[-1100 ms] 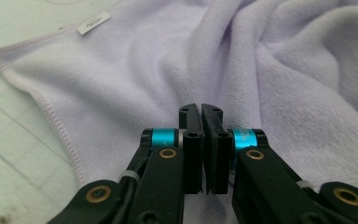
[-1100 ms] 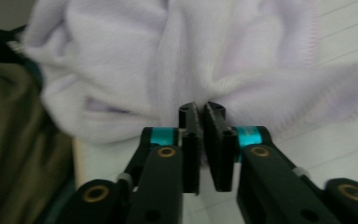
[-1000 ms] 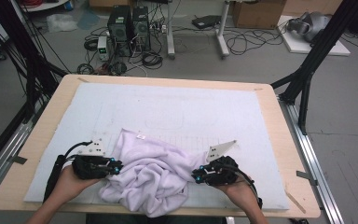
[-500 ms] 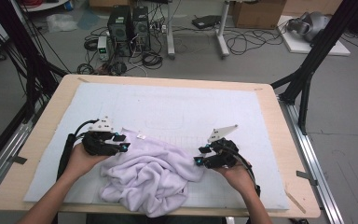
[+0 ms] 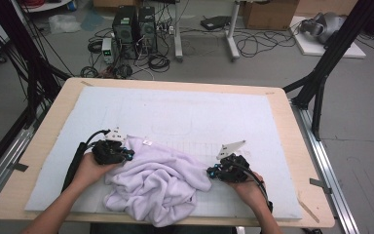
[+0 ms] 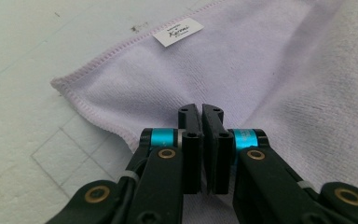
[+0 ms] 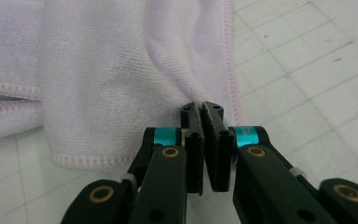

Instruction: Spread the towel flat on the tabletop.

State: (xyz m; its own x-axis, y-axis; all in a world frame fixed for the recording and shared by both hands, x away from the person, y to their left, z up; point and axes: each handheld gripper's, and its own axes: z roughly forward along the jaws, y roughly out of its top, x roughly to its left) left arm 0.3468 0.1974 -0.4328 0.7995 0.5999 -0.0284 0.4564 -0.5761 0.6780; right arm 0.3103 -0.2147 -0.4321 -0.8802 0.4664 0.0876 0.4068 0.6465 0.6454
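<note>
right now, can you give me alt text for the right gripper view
The right gripper, its two black jaws closed together, pinches a fold of a pale lilac terry towel near its stitched pink hem. The towel lies bunched on a white gridded foam mat.

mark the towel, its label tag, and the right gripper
towel (image 5: 156,187): high view, middle of the crumpled lilac heap.
label tag (image 6: 177,31): left gripper view, centre of the white printed tag near the hem.
right gripper (image 7: 202,112): right gripper view, between the fingertips, shut on a towel fold.
</note>
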